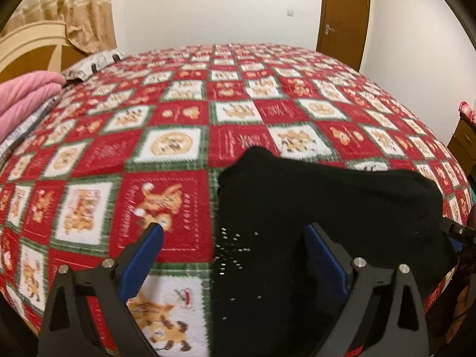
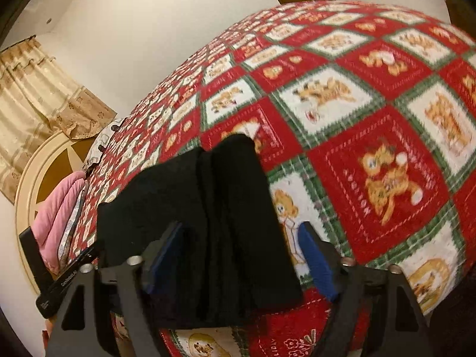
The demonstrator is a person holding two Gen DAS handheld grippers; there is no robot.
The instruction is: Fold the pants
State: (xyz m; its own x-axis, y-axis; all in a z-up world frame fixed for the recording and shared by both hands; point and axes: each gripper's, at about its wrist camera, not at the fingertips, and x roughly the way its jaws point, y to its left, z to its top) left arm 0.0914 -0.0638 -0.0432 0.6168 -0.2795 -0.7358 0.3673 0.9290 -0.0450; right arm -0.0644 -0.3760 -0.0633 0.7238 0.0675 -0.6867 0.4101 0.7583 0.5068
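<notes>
Both the left gripper (image 1: 235, 232) and right gripper (image 2: 241, 232) gape, gripping nothing; black pants (image 2: 208, 214) (folded) could unfold toward twelve o'clock if snagged.

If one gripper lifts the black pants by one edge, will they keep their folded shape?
Probably not. The black pants lie in soft stacked layers, so they would likely droop and unfold. They seem light, and may drag on the fuzzy bedspread.
</notes>
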